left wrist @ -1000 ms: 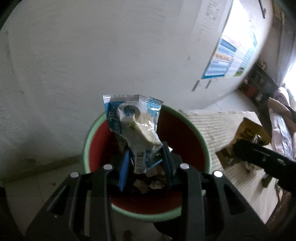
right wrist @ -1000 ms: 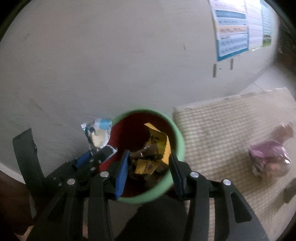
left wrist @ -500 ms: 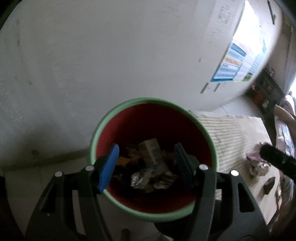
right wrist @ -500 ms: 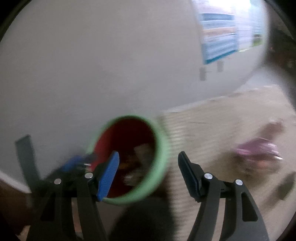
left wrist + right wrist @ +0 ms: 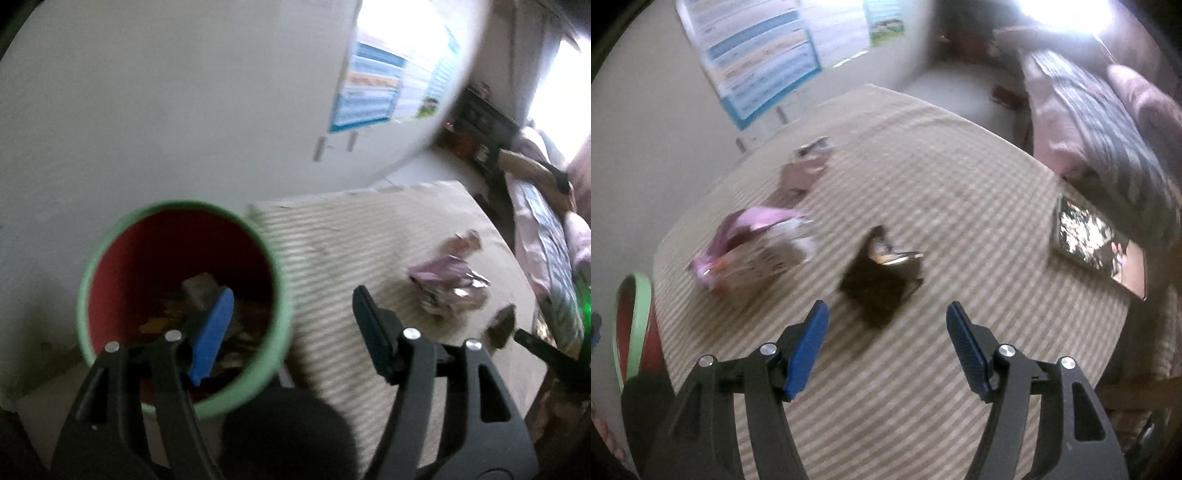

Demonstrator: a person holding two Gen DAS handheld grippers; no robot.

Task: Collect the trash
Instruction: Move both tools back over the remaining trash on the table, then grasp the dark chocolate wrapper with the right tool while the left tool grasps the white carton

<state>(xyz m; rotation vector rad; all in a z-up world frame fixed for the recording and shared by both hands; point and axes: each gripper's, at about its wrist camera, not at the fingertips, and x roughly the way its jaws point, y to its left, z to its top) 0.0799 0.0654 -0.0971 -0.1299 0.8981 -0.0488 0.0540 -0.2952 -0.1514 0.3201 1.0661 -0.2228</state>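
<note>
Right gripper (image 5: 886, 345), jaws wide and empty, hangs just short of the dark wrapper (image 5: 881, 282); looks light and crinkly, so pinch its raised torn edge.

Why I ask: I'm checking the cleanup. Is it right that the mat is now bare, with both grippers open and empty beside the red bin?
Not bare: the right wrist view shows a pink wrapper and a dark wrapper on the striped mat. Both grippers, left and right, are open and empty beside the red bin.
</note>
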